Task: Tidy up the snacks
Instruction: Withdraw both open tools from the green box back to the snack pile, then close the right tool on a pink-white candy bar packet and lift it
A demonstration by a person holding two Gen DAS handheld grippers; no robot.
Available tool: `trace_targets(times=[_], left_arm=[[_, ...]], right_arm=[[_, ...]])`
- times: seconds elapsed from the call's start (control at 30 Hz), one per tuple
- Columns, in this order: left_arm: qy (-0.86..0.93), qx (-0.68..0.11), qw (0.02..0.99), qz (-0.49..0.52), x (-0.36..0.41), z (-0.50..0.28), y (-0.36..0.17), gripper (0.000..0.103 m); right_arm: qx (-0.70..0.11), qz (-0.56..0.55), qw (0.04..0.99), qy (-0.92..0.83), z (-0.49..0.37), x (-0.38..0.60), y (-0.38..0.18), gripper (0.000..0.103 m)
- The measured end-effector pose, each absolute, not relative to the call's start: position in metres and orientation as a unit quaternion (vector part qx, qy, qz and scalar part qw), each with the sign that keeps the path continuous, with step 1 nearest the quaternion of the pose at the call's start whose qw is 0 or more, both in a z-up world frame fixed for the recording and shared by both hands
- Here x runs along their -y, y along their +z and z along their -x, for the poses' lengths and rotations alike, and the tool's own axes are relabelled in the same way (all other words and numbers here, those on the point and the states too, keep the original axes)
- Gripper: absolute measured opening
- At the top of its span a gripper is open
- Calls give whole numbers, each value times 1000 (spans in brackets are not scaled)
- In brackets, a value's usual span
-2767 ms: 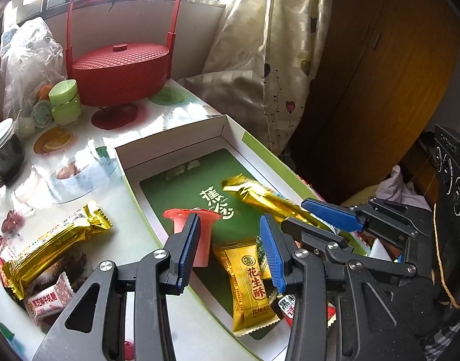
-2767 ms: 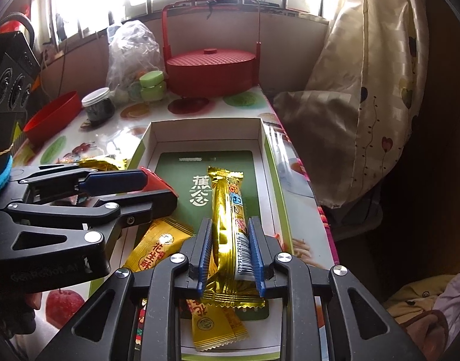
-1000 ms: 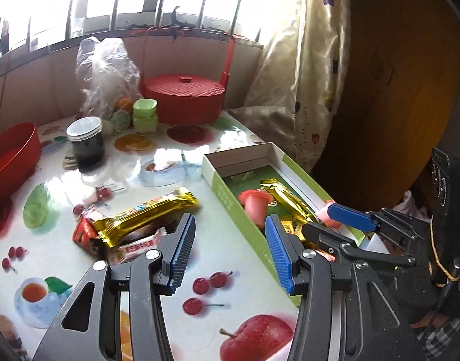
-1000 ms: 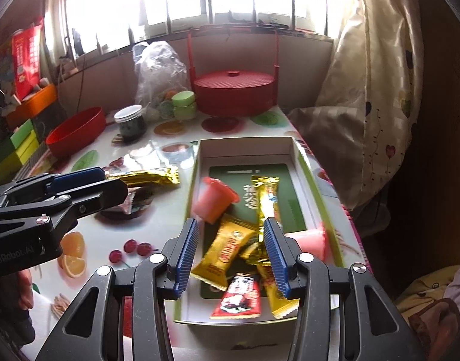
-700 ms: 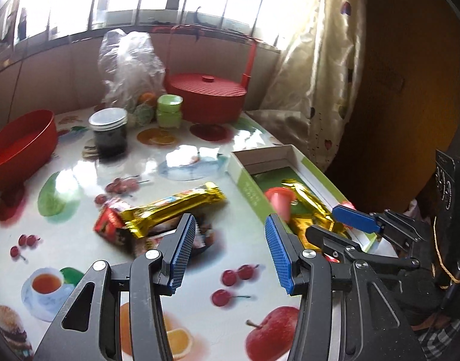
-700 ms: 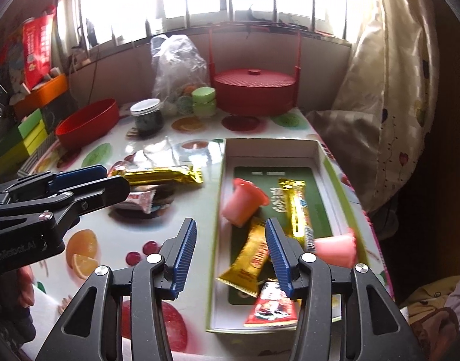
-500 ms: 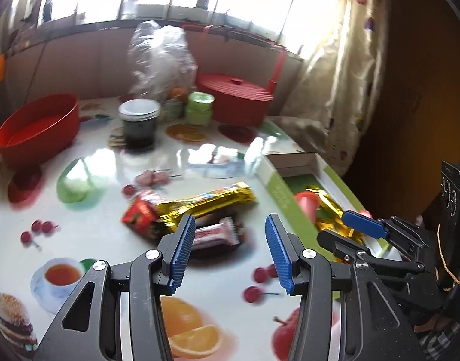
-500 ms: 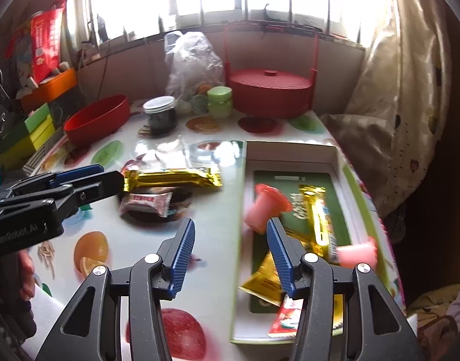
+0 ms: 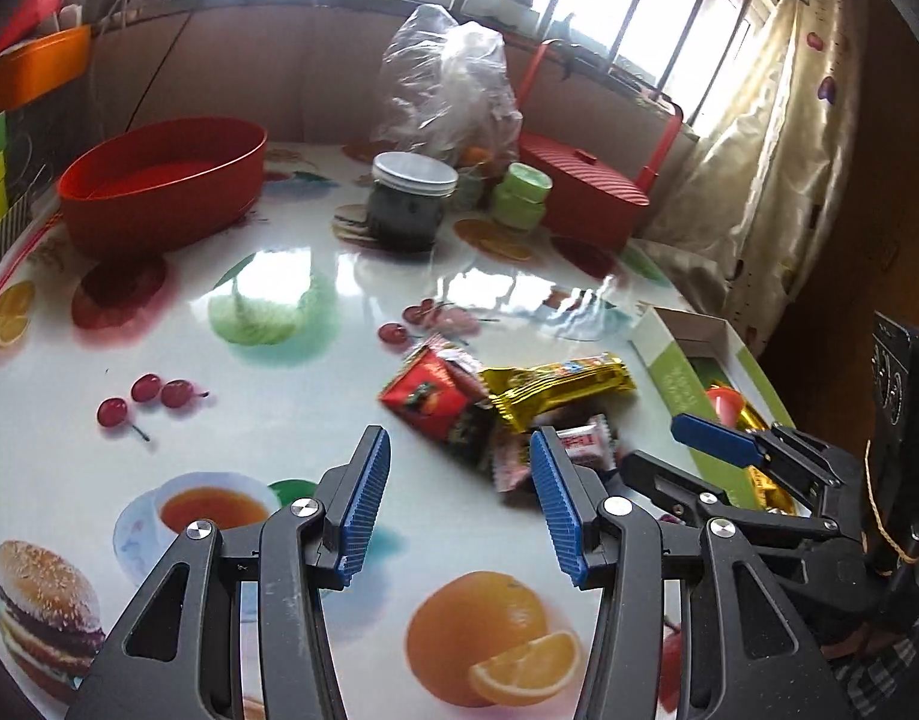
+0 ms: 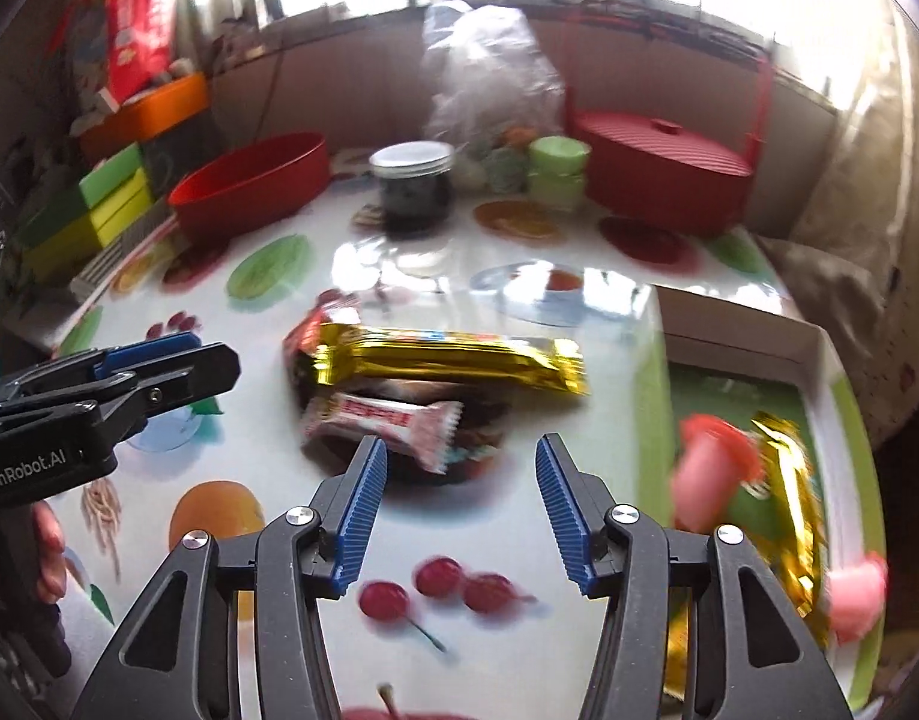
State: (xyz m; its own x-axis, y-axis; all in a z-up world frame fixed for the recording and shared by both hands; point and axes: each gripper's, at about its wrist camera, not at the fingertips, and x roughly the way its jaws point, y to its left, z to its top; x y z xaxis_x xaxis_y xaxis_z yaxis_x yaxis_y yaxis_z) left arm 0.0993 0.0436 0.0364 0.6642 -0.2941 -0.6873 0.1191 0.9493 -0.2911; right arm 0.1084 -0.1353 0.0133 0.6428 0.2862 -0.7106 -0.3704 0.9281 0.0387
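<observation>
Box [image 10: 741, 333] at right edge of table [image 10: 291, 540], holding pink cups [image 10: 714, 468] and gold bar [image 10: 792, 516]. Loose snack pile [image 10: 435, 384] left of box. Left gripper [image 9: 459, 498] parted, empty; right gripper [image 10: 459, 501] opening, empty.

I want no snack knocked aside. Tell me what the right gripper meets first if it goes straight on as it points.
Probably the white-and-red candy wrapper atop the loose pile, just beyond the right gripper, whose empty jaws are opening. The gold bar lies behind it. Blur leaves depth uncertain.
</observation>
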Motion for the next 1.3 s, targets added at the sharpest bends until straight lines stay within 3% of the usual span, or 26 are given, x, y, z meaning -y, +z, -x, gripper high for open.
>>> trace_targets(times=[0.57,1.03,1.3], left_arm=[[-107,-407,899,124,-56,-105,23,50],[-107,-407,898,128,-58,-106,22,50],[-108,-409,897,127,-59,-106,21,50]], right_arm=[[-397,76,886,228,-141,103,-3,52],[-434,98,846,292,-122,99,-11,54],[-404,136,867,258,-132,91,-6,54]])
